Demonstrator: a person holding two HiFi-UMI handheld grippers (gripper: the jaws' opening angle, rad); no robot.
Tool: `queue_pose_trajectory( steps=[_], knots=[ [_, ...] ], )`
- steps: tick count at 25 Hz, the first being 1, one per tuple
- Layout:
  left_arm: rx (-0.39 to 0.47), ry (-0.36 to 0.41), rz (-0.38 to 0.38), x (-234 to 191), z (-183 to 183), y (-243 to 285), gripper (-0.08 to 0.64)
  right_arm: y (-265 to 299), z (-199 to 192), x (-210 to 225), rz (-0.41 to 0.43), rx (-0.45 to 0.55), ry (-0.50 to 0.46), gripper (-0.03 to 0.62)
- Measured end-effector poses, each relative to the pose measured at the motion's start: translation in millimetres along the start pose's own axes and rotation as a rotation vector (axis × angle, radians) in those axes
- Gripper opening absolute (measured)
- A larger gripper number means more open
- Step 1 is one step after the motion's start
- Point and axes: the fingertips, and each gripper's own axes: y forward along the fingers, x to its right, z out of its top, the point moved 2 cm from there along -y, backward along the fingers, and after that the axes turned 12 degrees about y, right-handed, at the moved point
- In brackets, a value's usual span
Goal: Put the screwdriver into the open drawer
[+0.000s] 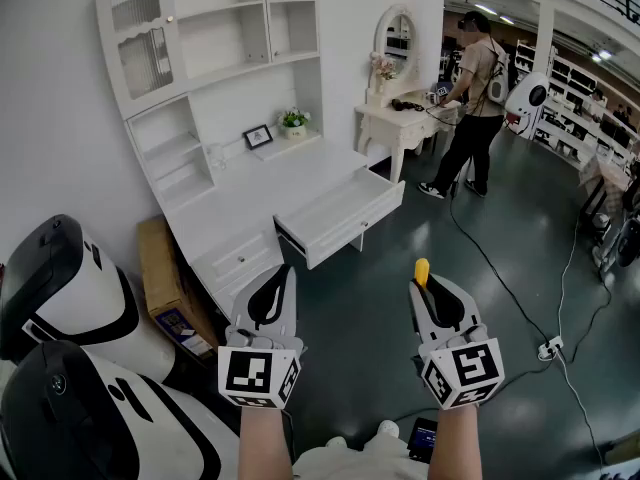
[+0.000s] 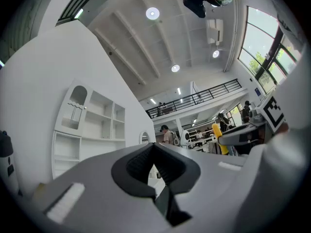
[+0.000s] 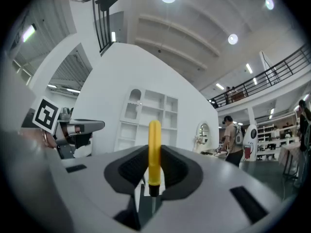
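Left gripper (image 1: 281, 278): clenched with nothing in it. In its own view (image 2: 154, 146) the jaw tips meet, and only the room shows through the hollow behind them.
Right gripper (image 1: 431, 286): grasping the screwdriver (image 1: 422, 271). In its own view (image 3: 154, 152) the dark pads press on both sides of the handle.
Screwdriver: it stands upright between the right jaws (image 3: 154, 139). The yellow handle rises past the jaw tips, and a black collar and a thin metal shaft run down behind the pads. It is not in the drawer.
Drawer (image 1: 356, 230): pulled out of the white desk (image 1: 262, 186), open and white inside. In the head view its front is above and left of the screwdriver, apart from it.
Grippers, relation: side by side at about the same height, apart, over the dark floor (image 1: 500, 298). Each shows at the edge of the other's view.
Desk: it stands against the wall under a white hutch (image 1: 215, 53) of open shelves. A small plant (image 1: 293, 120) and a picture frame (image 1: 258, 136) sit at the back of the top.
Beside the desk: a cardboard box (image 1: 165, 278) leans on the left, next to white and black machines (image 1: 70, 298).
Background: a vanity (image 1: 398, 118) with an oval mirror, and a person (image 1: 472, 103) standing beside it.
Floor: a cable (image 1: 500, 268) runs to a power strip (image 1: 549, 348).
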Motion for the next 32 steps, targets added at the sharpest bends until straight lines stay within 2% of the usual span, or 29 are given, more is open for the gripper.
queue_pose_trajectory(
  steps=[6, 15, 22, 32],
  knots=[
    [0.017, 0.019, 0.037, -24, 1, -17, 0.008, -5, 8, 3, -0.038, 0.021, -0.001, 0.083],
    [0.024, -0.012, 0.062, -41, -14, 3, 0.008, 35, -4, 6, -0.006, -0.017, -0.022, 0.083],
    [0.016, -0.001, 0.092, -52, -37, 57, 0.008, 95, -10, 40, 0.025, -0.014, -0.001, 0.084],
    [-0.034, 0.052, 0.128, -61, -68, 173, 0.008, 206, -9, 118, 0.093, -0.01, 0.071, 0.083]
  ],
)
